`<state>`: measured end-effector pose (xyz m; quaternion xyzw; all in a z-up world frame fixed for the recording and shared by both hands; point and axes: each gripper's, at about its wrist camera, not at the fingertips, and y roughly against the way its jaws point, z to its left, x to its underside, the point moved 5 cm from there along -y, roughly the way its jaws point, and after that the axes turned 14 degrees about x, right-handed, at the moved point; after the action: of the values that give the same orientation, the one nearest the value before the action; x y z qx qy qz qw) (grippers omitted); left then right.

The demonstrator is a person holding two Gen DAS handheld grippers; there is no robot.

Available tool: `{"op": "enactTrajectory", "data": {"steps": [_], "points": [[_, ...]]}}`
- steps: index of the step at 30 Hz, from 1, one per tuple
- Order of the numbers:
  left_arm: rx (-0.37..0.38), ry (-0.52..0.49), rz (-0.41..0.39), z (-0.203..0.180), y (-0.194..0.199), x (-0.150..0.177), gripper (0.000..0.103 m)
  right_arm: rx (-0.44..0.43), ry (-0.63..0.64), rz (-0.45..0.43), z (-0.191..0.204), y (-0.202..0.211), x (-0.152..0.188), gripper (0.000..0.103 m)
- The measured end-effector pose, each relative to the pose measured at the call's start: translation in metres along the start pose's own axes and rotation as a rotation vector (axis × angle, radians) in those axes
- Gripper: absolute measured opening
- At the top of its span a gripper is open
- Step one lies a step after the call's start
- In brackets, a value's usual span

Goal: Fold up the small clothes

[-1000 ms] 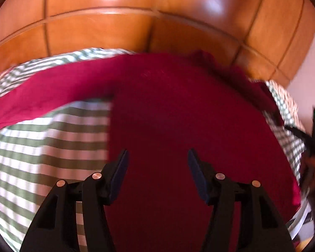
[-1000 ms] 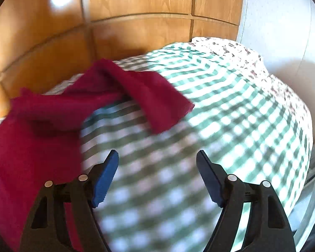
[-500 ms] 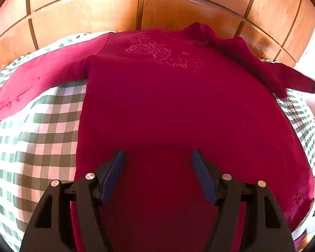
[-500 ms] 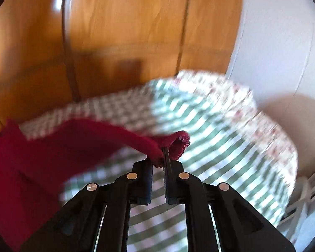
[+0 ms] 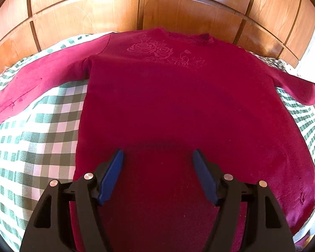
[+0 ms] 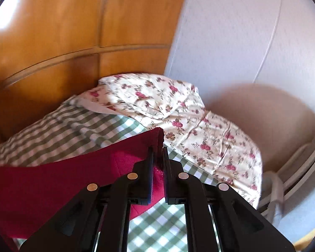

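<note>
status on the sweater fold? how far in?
Early. Done: the red sweater lies spread face up on the checked cover, left sleeve out flat. In hand: the right tool is shut on the right sleeve cuff, lifted; the left tool hovers open over the hem. Left: every fold.

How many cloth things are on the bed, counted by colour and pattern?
Dark red: 1, the sweater, its sleeve end pinched in the right gripper.
Green and white checks: 1, the bedcover.
Cream with flowers: 1, the pillow.
Total: 3 cloth things.
</note>
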<state>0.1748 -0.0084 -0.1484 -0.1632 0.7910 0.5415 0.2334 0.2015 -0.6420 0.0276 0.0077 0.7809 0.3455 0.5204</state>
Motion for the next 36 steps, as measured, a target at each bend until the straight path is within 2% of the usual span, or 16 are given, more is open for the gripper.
{"op": "enactTrajectory", "data": {"steps": [2,3,4,6,9,14,16,18,21,22,26,29,30,31,32,36], "points": [[-0.002,0.001,0.0,0.0,0.0,0.0,0.069,-0.009,-0.002,0.003,0.002,-0.005,0.004,0.042],[-0.003,0.002,-0.001,0.0,0.0,0.0,0.069,-0.035,-0.017,-0.007,0.003,-0.001,0.009,0.078],[-0.003,0.002,-0.002,0.001,0.0,0.0,0.069,-0.078,-0.037,-0.027,0.002,0.008,0.015,0.084],[-0.005,0.0,-0.003,0.001,0.001,0.001,0.069,-0.146,-0.041,-0.005,0.005,0.016,0.032,0.084],[-0.007,0.005,-0.005,0.003,0.01,0.0,0.069,-0.332,-0.069,0.117,0.012,0.033,0.073,0.084],[-0.052,0.069,-0.061,0.031,0.049,0.006,0.069,-0.64,0.094,0.272,0.051,0.09,0.164,0.084],[-0.075,0.097,-0.077,0.047,0.066,0.013,0.069,-0.734,0.169,0.301,0.065,0.119,0.195,0.084],[-0.065,0.126,-0.069,0.061,0.079,0.026,0.069,-0.803,0.239,0.315,0.075,0.147,0.22,0.084],[-0.036,0.145,-0.044,0.072,0.09,0.047,0.068,-0.855,0.368,0.298,0.085,0.187,0.256,0.082],[-0.004,0.152,-0.024,0.073,0.091,0.057,0.066,-0.863,0.413,0.29,0.087,0.199,0.269,0.078],[0.083,0.149,0.013,0.066,0.089,0.08,0.051,-0.844,0.495,0.256,0.086,0.222,0.295,0.069],[0.119,0.117,0.017,0.056,0.087,0.086,0.029,-0.804,0.511,0.237,0.08,0.226,0.304,0.046],[0.127,0.108,0.021,0.053,0.087,0.088,0.012,-0.791,0.513,0.231,0.078,0.226,0.305,0.029],[0.126,0.096,0.024,0.049,0.086,0.088,0.008,-0.788,0.513,0.23,0.075,0.224,0.304,0.014],[0.117,0.077,0.019,0.046,0.088,0.09,0.007,-0.784,0.512,0.226,0.074,0.222,0.305,0.009],[0.115,0.052,0.03,0.043,0.098,0.104,0.004,-0.783,0.516,0.209,0.061,0.223,0.305,0.008]]}}
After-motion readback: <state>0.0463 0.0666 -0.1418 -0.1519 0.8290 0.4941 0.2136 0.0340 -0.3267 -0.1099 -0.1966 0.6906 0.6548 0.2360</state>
